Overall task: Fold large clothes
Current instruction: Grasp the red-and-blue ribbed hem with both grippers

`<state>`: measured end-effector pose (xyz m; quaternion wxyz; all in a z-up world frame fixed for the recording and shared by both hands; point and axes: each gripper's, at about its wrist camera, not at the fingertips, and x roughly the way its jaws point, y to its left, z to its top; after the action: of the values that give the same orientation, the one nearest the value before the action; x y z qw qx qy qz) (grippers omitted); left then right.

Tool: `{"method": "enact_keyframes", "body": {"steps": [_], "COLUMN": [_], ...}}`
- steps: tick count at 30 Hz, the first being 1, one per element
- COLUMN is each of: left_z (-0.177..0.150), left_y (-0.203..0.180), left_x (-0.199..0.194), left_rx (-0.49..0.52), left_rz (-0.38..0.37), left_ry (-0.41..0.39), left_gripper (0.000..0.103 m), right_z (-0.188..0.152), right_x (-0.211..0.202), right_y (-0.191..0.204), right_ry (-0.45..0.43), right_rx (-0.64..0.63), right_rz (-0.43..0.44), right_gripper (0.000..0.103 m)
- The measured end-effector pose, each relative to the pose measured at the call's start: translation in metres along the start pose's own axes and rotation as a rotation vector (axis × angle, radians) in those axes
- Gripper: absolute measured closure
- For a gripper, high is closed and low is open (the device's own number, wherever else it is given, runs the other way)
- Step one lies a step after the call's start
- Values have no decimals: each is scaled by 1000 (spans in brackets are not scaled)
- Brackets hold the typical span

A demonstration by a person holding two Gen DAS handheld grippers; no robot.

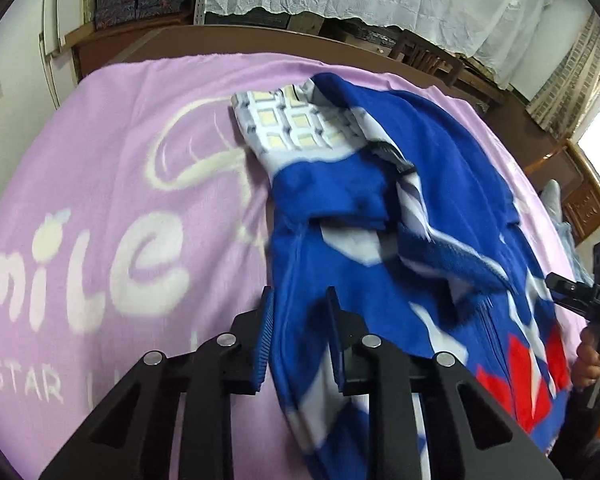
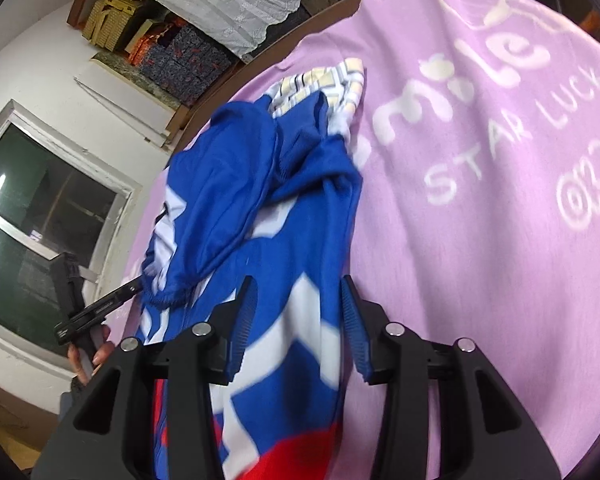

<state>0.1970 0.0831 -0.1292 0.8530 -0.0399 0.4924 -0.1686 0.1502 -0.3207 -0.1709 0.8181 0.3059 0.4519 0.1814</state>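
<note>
Left wrist: left tool [image 1: 299, 316] pinches jacket [image 1: 380, 240] hem; right tool [image 2: 296, 312] grips lower centre. Next, lift and fold over.

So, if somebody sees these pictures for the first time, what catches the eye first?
First the blue jacket with white and red patches, lying crumpled on the purple blanket, which carries big white letters. A checked lining shows at its far end. In each wrist view the jacket's near edge runs between the blue pads of a black claw: the left claw and the right claw.
</note>
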Motion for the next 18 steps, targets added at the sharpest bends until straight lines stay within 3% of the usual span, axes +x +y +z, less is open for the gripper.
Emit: {"method": "enact_keyframes", "body": {"steps": [4, 7, 18], "left_z": [-26, -47, -94], "left_y": [-10, -21, -46], "left_x": [-16, -26, -43], "left_rx": [22, 36, 58], "left_rz": [-37, -71, -183], "left_ry": [2, 3, 17], "left_gripper": [62, 57, 55], "right_z": [-21, -36, -89], "right_x": [-11, -21, -50], "right_y": [1, 7, 31], "right_ry": [36, 52, 66], "right_rx": [-6, -22, -138], "right_rz": [28, 32, 56], "right_gripper": [60, 60, 60]}}
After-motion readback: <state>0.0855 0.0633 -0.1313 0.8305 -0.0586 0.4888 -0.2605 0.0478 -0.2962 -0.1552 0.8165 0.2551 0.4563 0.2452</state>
